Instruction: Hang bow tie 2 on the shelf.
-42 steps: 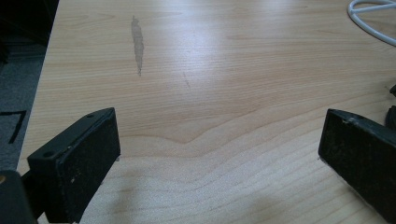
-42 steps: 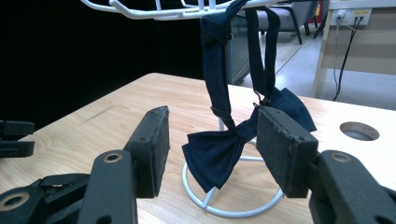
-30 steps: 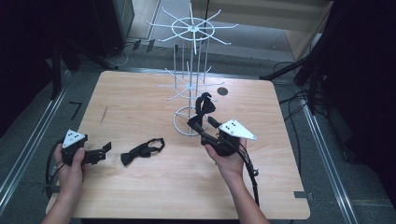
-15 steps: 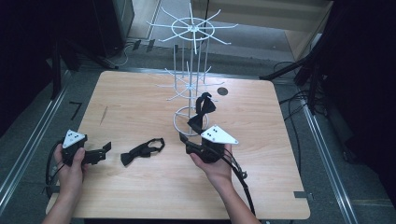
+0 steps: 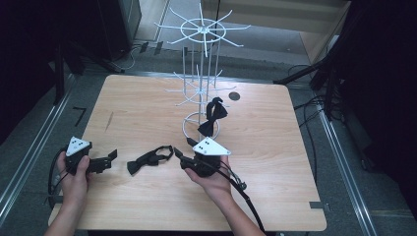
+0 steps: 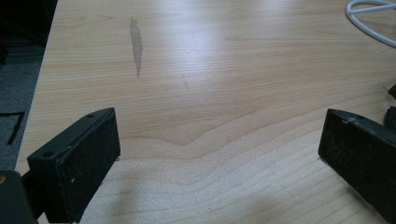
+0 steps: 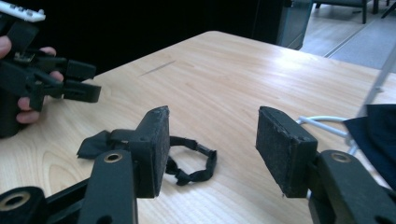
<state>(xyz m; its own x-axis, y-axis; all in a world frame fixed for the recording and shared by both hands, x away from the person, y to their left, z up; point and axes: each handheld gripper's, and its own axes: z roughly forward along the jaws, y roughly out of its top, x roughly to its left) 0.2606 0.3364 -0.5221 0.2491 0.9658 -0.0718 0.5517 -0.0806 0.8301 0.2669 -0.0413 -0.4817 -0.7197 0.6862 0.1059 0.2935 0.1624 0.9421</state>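
A black bow tie [image 5: 150, 160] lies flat on the wooden table [image 5: 147, 113], between my two grippers. A second black bow tie [image 5: 212, 115] hangs low on the white wire rack [image 5: 201, 73]. My right gripper [image 5: 180, 158] points left at the lying bow tie, just short of it and open. In the right gripper view, the bow tie [image 7: 95, 142] and its strap lie just beyond the right gripper [image 7: 212, 135]. My left gripper [image 5: 109, 160] is held at the table's left front, open, a short gap left of the tie. In its own view the left gripper [image 6: 219, 158] has bare wood between its jaws.
The rack's white ring base [image 5: 196, 129] stands just behind my right hand, and the base wire [image 7: 322, 123] shows near the right jaw. A small dark round mark [image 5: 234, 96] sits on the table at the back right. Dark stands and cables surround the table.
My right gripper has moved left and down, from beside the hanging bow tie to just right of the lying one. The left gripper has stayed where it was.
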